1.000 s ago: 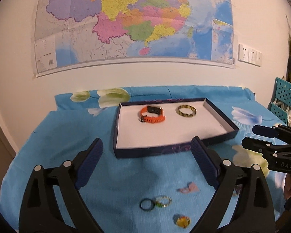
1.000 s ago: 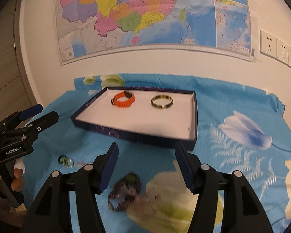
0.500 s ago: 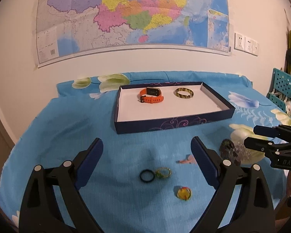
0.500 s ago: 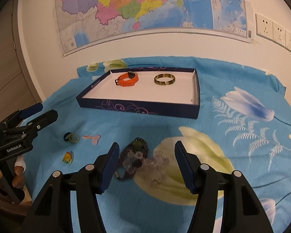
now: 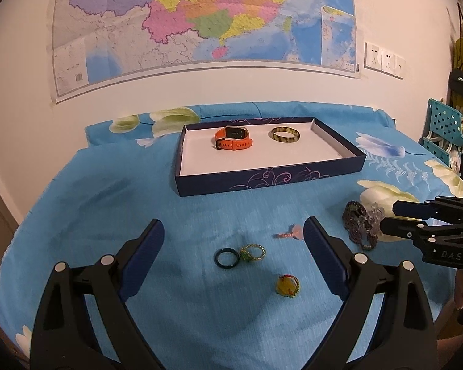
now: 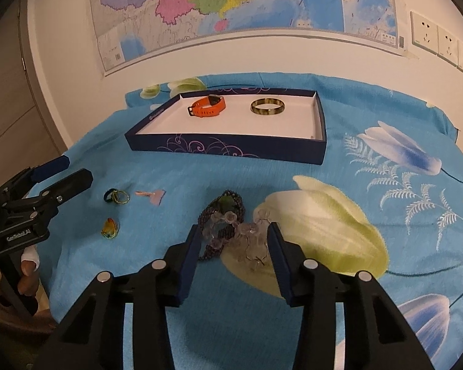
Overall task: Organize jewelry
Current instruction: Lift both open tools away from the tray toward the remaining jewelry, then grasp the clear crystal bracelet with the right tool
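So the box [image 5: 268, 182] sits at the far side of the blue floral cloth [image 5: 108, 203], up by the wall under the map [image 5: 200, 15], and it's clearly the drop-off spot: the orange watch [image 5: 233, 138] and a mottled bangle [image 5: 285, 135] already lie side by side at its far end, which leaves the near part of the white floor free for more. Everything else is loose on the cloth nearer to the person. The right gripper [image 6: 234, 242] is low over the bracelets [image 6: 231, 231], a dark beaded one tangled up with a clear crystal one, and its jaws have just been closing in, with the pile between the pads. I can't see the pads actually pressing on the beads yet, so I'd call it partly narrowed around them, not a grip. Makes sense to straddle the whole heap, since loose beads slide if you pinch just one strand. The left gripper [image 5: 233, 242] hangs with its jaws wide and empty over the small stuff: a dark ring [image 5: 226, 258] touching a green ring [image 5: 252, 252], an amber ring [image 5: 287, 284] a bit nearer and to the right, and a pink bit [image 5: 290, 233] by the right finger. My guess is that it's lined up for the rings next.
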### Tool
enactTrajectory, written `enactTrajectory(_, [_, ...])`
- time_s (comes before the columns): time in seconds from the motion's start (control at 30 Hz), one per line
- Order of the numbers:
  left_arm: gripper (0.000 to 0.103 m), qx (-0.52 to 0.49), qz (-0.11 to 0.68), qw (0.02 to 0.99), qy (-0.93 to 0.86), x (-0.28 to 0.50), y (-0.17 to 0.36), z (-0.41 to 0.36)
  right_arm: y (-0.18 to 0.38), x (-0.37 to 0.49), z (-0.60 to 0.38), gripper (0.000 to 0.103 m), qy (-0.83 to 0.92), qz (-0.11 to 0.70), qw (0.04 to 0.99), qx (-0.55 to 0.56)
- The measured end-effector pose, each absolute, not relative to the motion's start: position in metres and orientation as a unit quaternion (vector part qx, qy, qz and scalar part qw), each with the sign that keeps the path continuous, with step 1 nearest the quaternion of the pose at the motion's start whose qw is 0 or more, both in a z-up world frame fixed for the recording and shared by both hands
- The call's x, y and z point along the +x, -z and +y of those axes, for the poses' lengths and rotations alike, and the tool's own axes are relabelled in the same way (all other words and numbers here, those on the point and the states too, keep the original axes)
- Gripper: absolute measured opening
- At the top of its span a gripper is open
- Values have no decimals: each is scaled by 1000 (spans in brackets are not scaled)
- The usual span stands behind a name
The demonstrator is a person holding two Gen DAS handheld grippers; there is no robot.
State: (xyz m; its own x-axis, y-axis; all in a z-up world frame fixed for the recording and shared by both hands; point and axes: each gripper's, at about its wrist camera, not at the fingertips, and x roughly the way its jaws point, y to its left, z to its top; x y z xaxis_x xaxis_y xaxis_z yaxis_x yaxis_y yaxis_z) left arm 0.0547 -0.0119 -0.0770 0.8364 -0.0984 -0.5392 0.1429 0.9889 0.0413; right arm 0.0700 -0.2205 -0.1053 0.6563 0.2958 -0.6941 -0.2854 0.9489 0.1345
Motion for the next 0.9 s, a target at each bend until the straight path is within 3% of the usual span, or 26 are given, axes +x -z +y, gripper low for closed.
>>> enactTrajectory(0.63, [90, 36, 297, 952, 69, 56, 86, -14, 119, 93, -225, 41, -150, 408, 901, 5])
enactTrajectory(0.73, [90, 34, 298, 951, 70, 56, 87, -14, 121, 93, -224, 28, -155, 414, 897, 2])
enactTrajectory(0.9, [90, 33, 299, 951, 69, 57, 87, -13, 119, 89, -223, 21, -159, 411, 897, -3])
